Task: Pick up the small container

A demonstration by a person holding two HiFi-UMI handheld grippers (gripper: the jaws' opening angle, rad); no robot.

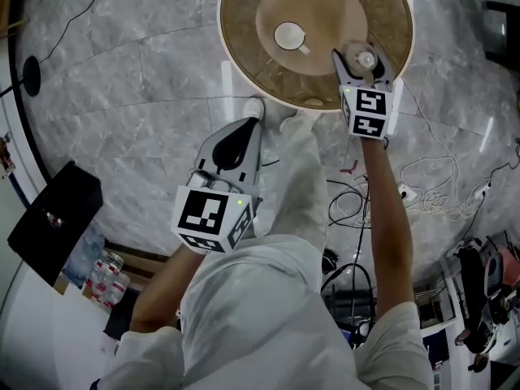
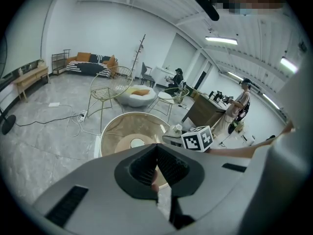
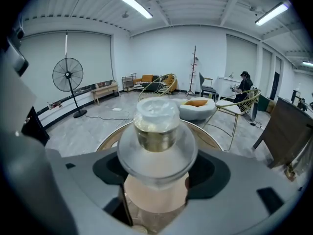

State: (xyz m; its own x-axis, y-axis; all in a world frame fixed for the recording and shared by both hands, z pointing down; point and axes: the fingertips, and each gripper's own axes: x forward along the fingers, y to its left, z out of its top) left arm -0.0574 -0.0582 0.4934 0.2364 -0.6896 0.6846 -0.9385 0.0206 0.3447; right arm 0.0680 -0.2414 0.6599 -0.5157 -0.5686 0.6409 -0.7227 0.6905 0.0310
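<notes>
Here, right claw [image 1: 360,60] pinches one small container [image 3: 156,126]; left claw [image 2: 156,151] is pressed together.

Open white-walled studio with a grey marbled floor [image 1: 122,96].
Ahead of the right gripper [image 3: 157,175] stand a wire chair [image 3: 239,109], a coat stand [image 3: 194,67] and an orange sofa [image 3: 146,78]; left of it a pedestal fan [image 3: 68,77]; overhead, strip lights [image 3: 137,6]; below it, a round table [image 1: 240,23].
</notes>
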